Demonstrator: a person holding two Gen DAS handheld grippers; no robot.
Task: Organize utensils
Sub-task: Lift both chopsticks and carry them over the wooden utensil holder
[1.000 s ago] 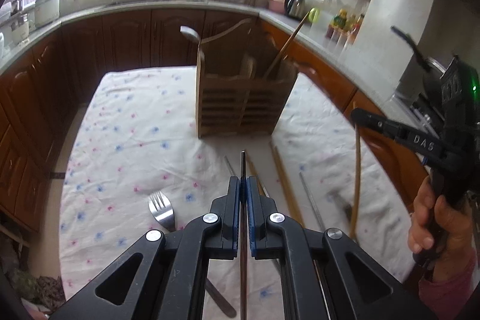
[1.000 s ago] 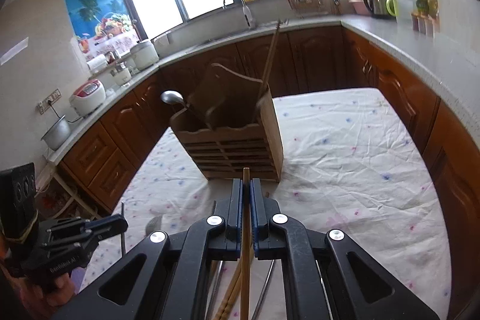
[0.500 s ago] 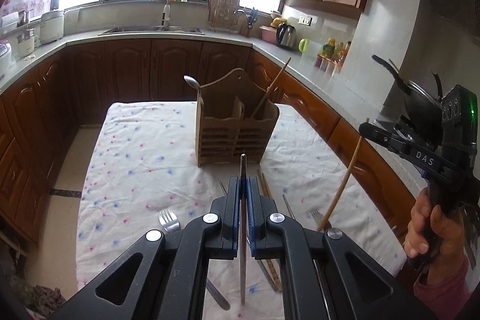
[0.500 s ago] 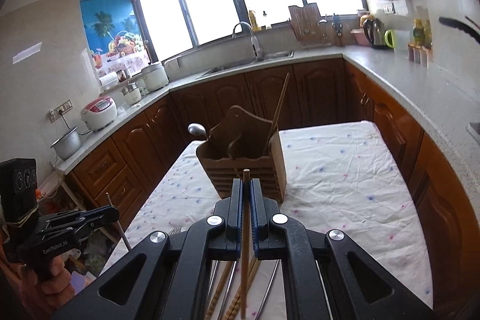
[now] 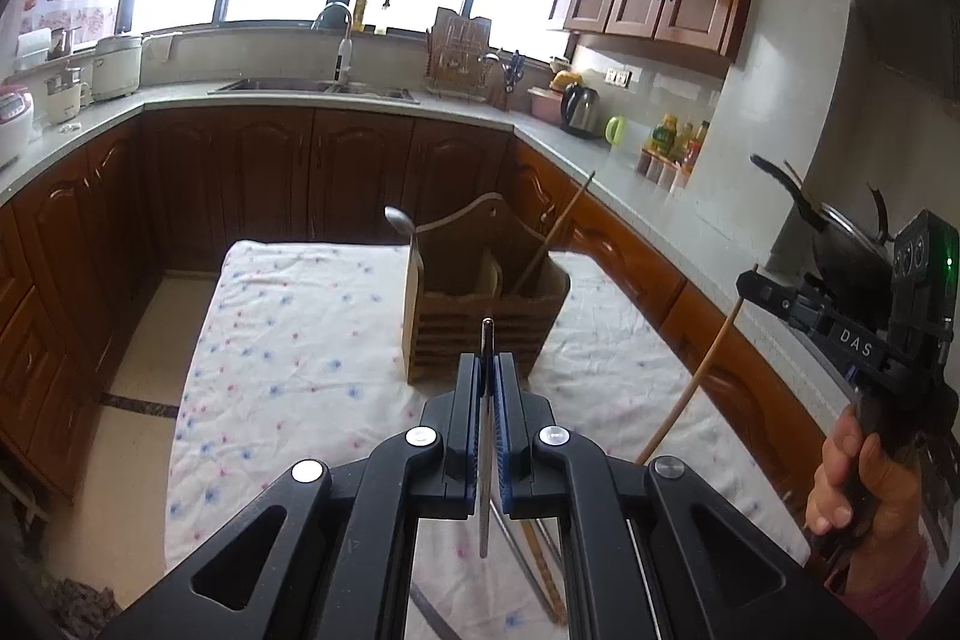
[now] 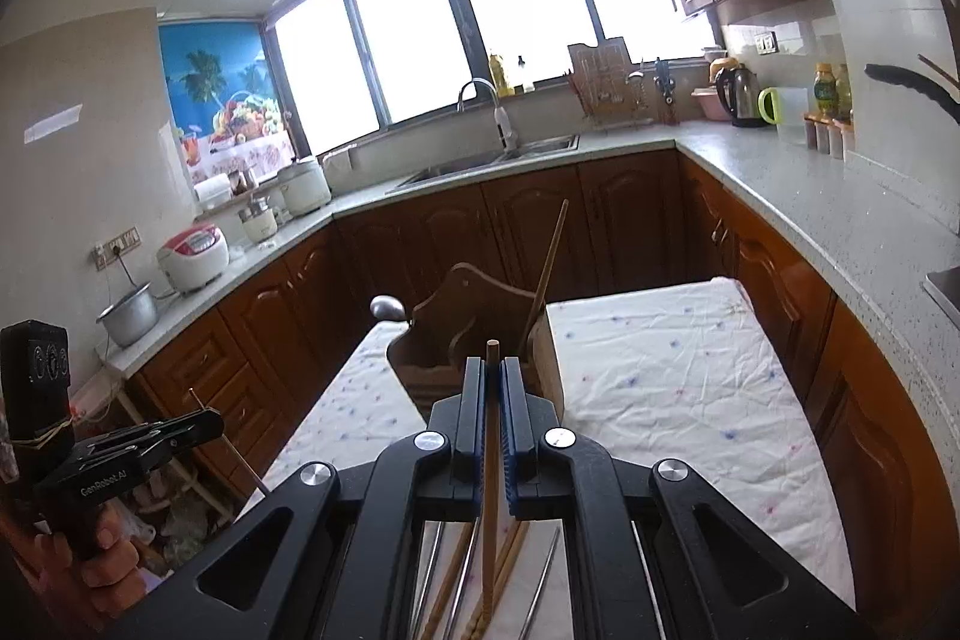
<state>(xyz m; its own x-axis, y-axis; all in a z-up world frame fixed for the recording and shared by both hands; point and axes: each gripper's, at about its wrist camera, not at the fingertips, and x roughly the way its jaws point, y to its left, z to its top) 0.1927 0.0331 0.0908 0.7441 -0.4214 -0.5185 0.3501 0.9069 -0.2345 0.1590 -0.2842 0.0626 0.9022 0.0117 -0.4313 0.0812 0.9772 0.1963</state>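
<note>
- Up above the cloth, the left claw (image 5: 492,370) is clamped on a thin metal utensil handle (image 5: 486,436), flat and grey, which runs upright between the blue pads and pokes out past the tips.
- The right claw (image 6: 493,376) is clamped on a round wooden chopstick (image 6: 491,466), pale brown, held the same upright way.
- Ahead of both stands the wooden caddy (image 5: 480,322), a slatted box with a curved arched handle; a metal spoon (image 5: 400,222) with a rounded bowl rises from its left compartment and a long wooden stick (image 5: 558,232) leans out of its right one.
- The caddy sits on a counter (image 5: 300,340) covered by a wrinkled white cloth dotted with small blue and pink flowers.
- Below the right claw, more wooden chopsticks (image 6: 456,568) and slim metal pieces (image 6: 540,580) lie loose on the cloth.
</note>
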